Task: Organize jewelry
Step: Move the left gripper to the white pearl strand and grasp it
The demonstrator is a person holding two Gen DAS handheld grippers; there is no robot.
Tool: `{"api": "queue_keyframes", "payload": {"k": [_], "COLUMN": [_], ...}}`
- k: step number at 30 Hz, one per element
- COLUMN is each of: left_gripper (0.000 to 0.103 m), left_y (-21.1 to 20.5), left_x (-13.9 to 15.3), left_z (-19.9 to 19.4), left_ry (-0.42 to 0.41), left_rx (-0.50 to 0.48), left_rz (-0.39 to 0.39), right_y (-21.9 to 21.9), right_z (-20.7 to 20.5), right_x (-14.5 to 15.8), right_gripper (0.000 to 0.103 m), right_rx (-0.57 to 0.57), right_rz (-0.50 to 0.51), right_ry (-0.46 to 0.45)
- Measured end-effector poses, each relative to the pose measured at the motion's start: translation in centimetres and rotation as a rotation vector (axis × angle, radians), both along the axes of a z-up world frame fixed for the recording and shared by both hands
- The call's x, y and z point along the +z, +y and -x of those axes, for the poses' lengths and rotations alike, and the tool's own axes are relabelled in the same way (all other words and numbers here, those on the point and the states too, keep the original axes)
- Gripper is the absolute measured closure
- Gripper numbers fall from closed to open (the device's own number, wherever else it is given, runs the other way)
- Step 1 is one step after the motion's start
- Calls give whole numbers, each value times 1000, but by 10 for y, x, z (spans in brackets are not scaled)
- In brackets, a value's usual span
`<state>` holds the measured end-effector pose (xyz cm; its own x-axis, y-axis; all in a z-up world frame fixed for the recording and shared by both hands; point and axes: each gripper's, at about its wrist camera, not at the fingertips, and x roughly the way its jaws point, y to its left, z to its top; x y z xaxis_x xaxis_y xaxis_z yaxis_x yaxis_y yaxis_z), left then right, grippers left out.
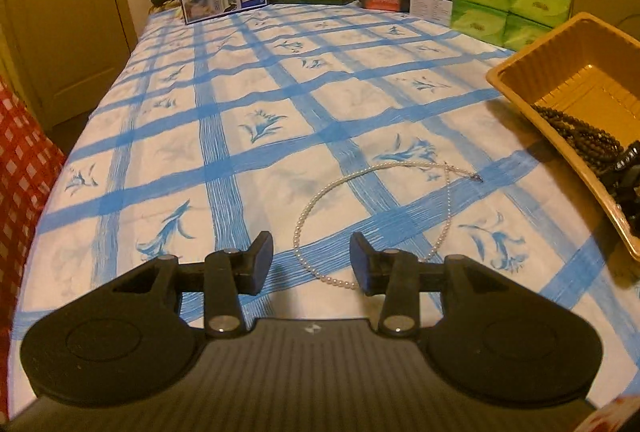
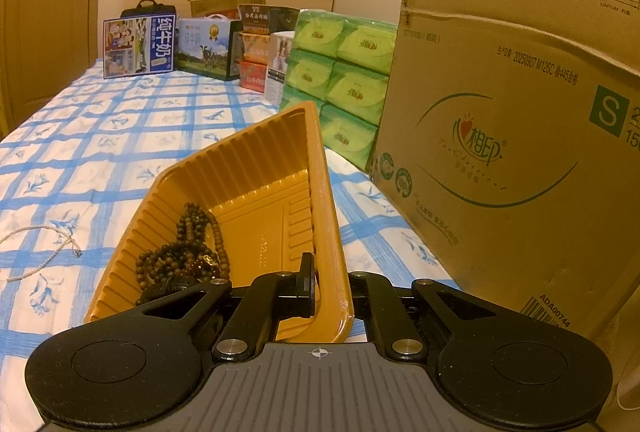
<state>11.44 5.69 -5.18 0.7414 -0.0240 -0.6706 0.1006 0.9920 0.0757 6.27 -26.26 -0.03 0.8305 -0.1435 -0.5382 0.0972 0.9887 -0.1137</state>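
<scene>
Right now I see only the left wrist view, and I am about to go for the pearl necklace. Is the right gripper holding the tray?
Observer: Yes. The right gripper is shut on the near wall of the yellow tray, with one finger inside the tray and the other outside it.
Operator: What stands on the tray's far side from me?
Observer: A large cardboard box stands upright on the bed, to the right of the tray, with a strip of bedsheet showing between them.
</scene>
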Motion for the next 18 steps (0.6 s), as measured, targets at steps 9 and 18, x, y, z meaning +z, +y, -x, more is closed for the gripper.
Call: {"api": "queue_keyframes", "payload": {"k": [9,18], "left_gripper": [78,86], "left_y": [3,6], "left_x": [-12,-19], "left_z": [-15,-24], "left_ry": [30,33], "left_rx": [36,66], "left_rz": [28,39], "right_y": [0,-1], "right_z": [-1,0], "right_x": [0,-1], "right_gripper": [97,97], "right_rx": [0,-1], "right_rz": [2,2], "right_ry": [2,3]}}
